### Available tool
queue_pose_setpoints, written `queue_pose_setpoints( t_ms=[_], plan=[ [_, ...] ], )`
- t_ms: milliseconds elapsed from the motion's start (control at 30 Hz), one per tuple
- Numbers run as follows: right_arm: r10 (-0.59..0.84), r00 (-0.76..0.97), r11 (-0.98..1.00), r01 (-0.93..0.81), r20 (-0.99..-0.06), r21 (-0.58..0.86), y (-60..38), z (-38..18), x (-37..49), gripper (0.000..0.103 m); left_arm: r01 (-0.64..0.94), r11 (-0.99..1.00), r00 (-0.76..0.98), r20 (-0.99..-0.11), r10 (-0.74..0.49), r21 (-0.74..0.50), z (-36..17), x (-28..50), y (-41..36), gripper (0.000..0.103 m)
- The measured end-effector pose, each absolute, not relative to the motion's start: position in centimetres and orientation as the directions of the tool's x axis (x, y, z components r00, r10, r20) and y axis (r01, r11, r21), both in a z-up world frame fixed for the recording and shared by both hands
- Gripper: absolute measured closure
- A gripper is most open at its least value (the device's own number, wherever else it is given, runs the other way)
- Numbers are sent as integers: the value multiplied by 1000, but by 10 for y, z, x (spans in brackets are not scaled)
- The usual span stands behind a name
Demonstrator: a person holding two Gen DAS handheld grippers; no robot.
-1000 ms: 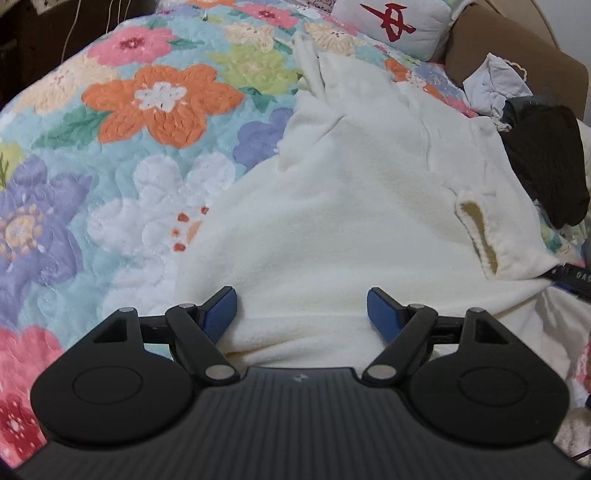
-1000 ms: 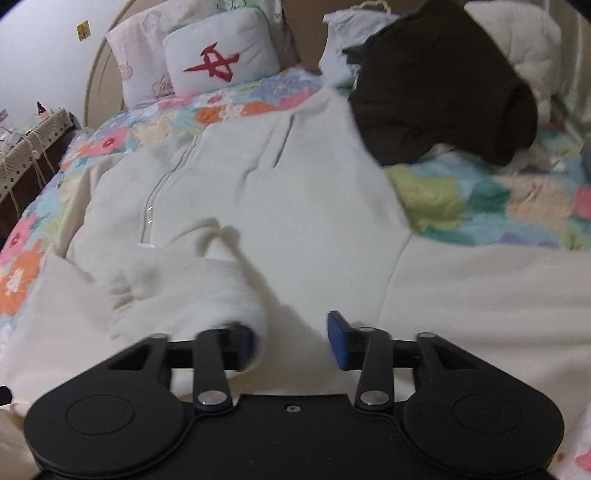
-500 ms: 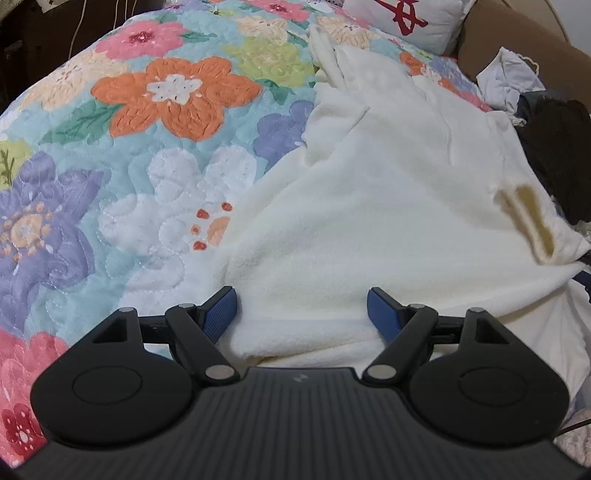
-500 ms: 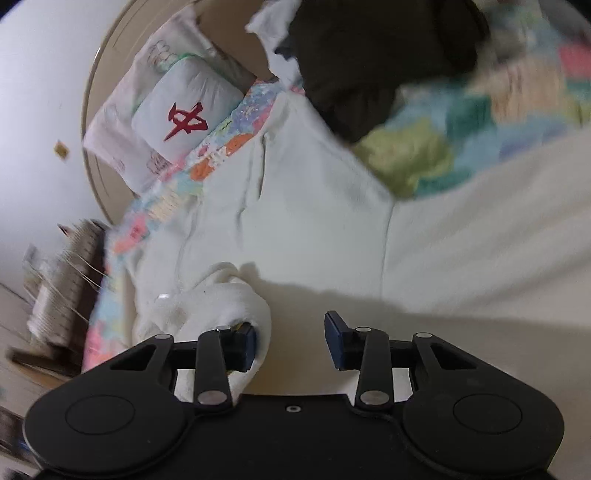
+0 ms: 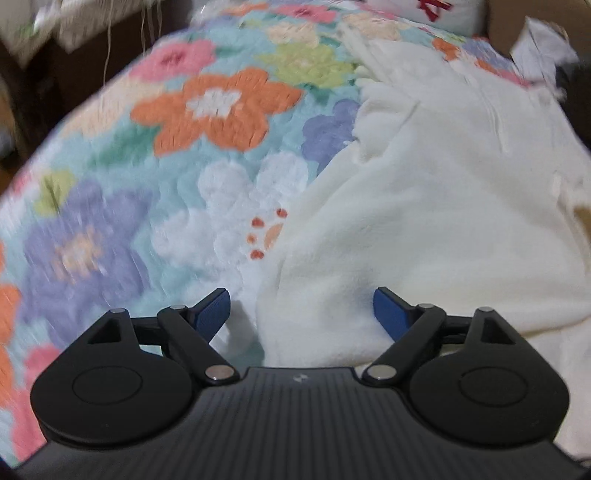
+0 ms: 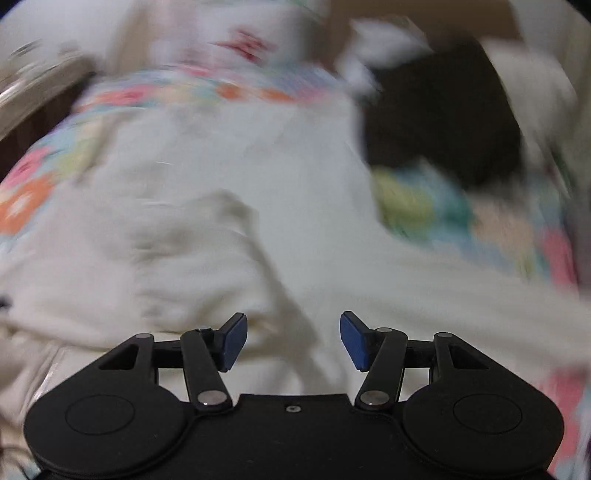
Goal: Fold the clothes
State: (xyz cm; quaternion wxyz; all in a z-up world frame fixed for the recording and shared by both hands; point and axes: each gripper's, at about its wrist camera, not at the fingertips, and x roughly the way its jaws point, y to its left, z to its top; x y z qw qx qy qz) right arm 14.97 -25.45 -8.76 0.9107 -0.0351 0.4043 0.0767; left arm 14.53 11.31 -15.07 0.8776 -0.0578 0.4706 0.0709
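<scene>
A cream fleece garment point(image 5: 424, 206) lies spread on the floral quilt point(image 5: 207, 110). My left gripper point(image 5: 301, 308) is open above the garment's left edge, its blue pads point(image 5: 212, 308) holding nothing. In the blurred right wrist view the same garment point(image 6: 229, 177) fills the middle, with a folded sleeve point(image 6: 173, 258) lying on it at the left. My right gripper point(image 6: 293, 341) is open just above the fabric and empty; the sleeve sits to the left of its left pad.
A dark brown garment point(image 6: 443, 118) is piled at the back right beside white clothes point(image 6: 380, 48). A white pillow with a red mark point(image 5: 439, 11) sits at the headboard. The bed's left edge point(image 5: 74, 92) drops to dark furniture.
The right gripper opened wider, let go of the sleeve cuff and swung back level; the sleeve now lies on the garment. The left gripper drifted left, showing more quilt.
</scene>
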Motion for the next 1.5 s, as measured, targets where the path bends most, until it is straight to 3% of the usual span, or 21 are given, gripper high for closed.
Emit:
queue_pose_setpoints(
  t_ms=[133,233,333,400,433,467,567,700,933,1033,1200,1433,1467,1500],
  plan=[
    [234,744,940,-338,-625,-50,-212,-69,137,42,-209,970,544,-839,13,-121,-153,146,124,21],
    [234,696,918,-388,-679,-80,-184,-91,152,42,-230,956,544,-839,-29,-182,-155,147,132,28],
    [106,680,880,-404,-726,-250,-162,-120,168,41,-227,957,546,-837,-27,-179,-155,146,131,29],
    [14,701,831,-404,-713,-381,-154,-133,174,46,-229,956,547,-837,-28,-181,-155,146,131,29],
    [12,707,846,-384,-707,-370,-164,-130,177,51,-226,958,550,-835,-23,-174,-155,146,130,29],
    [16,715,870,-354,-699,-342,-175,-125,181,78,-224,961,550,-835,-15,-165,-155,147,129,29],
    [74,772,984,-159,-631,-79,-230,-88,192,79,-223,963,550,-835,-2,-149,-155,148,128,29],
    [-108,839,991,133,-533,9,-309,-65,187,89,-233,958,546,-838,-13,-167,-156,148,131,28],
    [17,734,867,327,-679,375,-396,-114,185,89,-220,960,545,-838,-25,-171,-149,150,132,29],
    [82,744,836,311,-663,453,-391,-118,180,78,-176,955,612,-787,-84,-238,-127,143,136,29],
    [233,710,801,247,-665,545,-371,-126,176,46,-78,943,689,-701,-184,-325,-99,132,134,29],
    [378,683,797,103,-624,595,-341,-126,181,45,-54,909,667,-693,-276,-414,-104,135,133,29],
    [399,681,796,74,-613,601,-336,-125,183,55,-42,906,672,-683,-286,-421,-104,135,134,29],
    [420,679,795,45,-602,605,-331,-124,184,77,-30,904,677,-675,-295,-426,-103,134,134,27]
  ],
)
